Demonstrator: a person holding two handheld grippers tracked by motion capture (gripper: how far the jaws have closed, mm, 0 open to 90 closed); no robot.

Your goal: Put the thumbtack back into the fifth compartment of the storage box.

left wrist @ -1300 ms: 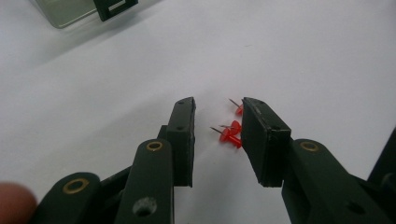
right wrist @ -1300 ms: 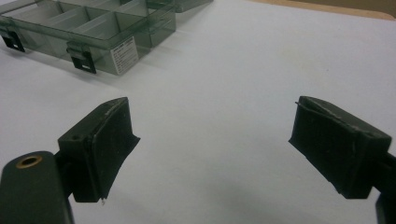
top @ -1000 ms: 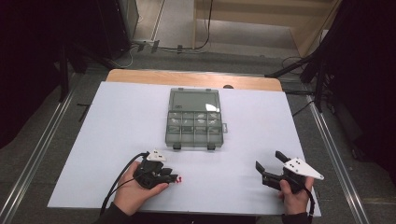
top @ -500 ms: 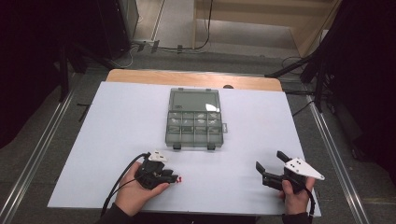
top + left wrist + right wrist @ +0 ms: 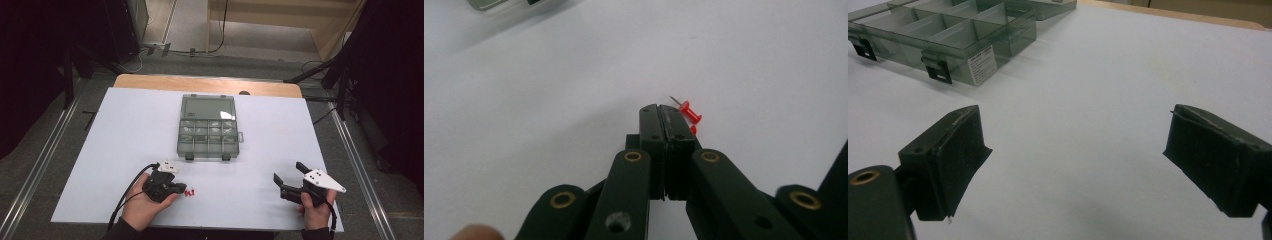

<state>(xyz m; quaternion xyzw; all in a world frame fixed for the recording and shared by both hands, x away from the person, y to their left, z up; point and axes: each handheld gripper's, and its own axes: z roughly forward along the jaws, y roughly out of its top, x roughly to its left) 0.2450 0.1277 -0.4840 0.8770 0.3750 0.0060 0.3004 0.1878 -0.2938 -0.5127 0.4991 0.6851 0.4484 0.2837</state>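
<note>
Left gripper (image 5: 176, 189) fingers pressed together beside red pushpins (image 5: 690, 115); right gripper (image 5: 289, 178) fingers wide.

My bench: white sheet (image 5: 125, 150) over a wooden tabletop (image 5: 200, 84). Grey floor (image 5: 190, 20) beyond, cables (image 5: 220, 30) trailing across it. Metal rails (image 5: 40, 165) run along both sides. Dark black equipment (image 5: 120, 25) back left, room dim at edges.

You had 1 label in sight: a small white sticker on the front wall of the clear organizer box (image 5: 943, 37), seen from your right gripper view. Its print was too small and blurred to read. Nothing else carried text.
</note>
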